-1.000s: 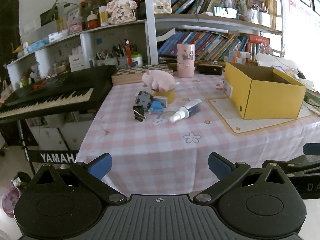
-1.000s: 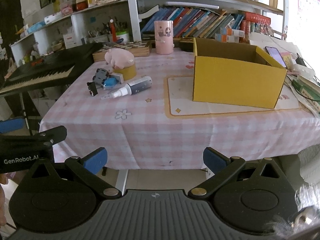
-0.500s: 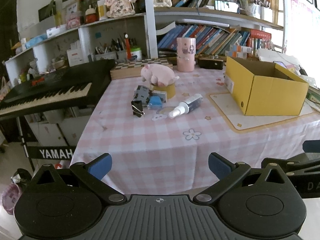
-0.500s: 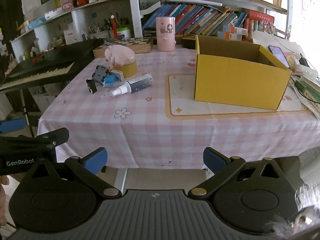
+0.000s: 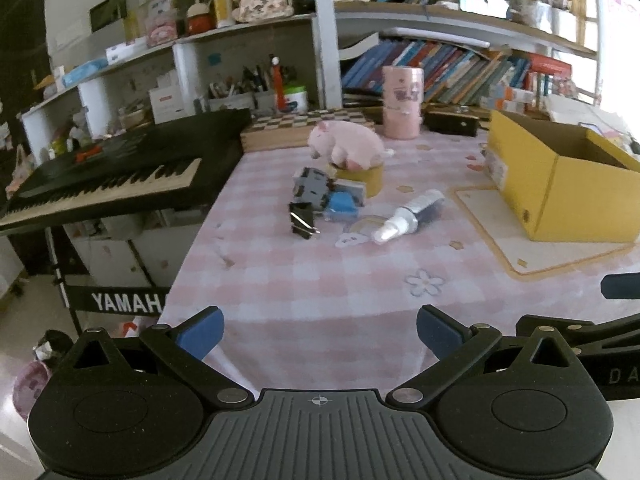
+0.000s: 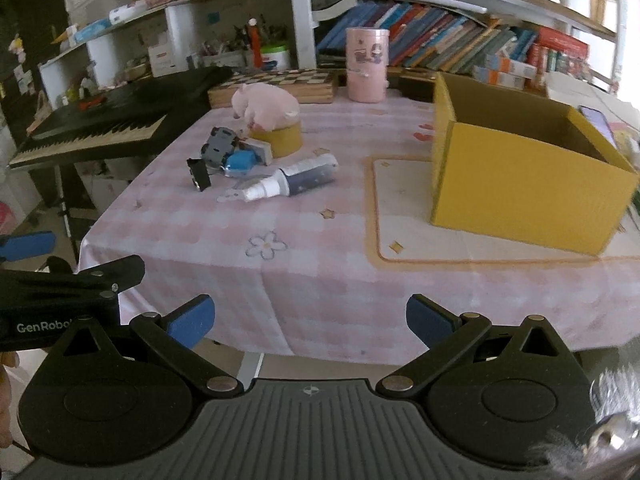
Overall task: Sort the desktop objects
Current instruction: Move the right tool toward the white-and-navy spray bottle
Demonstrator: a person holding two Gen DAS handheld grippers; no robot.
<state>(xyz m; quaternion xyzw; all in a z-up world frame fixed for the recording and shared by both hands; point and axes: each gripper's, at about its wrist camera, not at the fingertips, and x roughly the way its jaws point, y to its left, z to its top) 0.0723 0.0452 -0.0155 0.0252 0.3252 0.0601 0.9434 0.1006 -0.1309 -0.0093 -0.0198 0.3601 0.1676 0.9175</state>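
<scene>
Both my tools, left tool [image 5: 318, 330] and right tool [image 6: 308, 318], spread wide and empty, have closed in on the desk [image 5: 320, 280]; sorting into the yellow box [image 6: 532, 184] can start

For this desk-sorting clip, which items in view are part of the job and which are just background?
Job items: yellow box, spray bottle, binder clip, pink plush pig, tape roll, blue item, grey toy.

Background: keyboard, pink cup, chessboard, books.
</scene>
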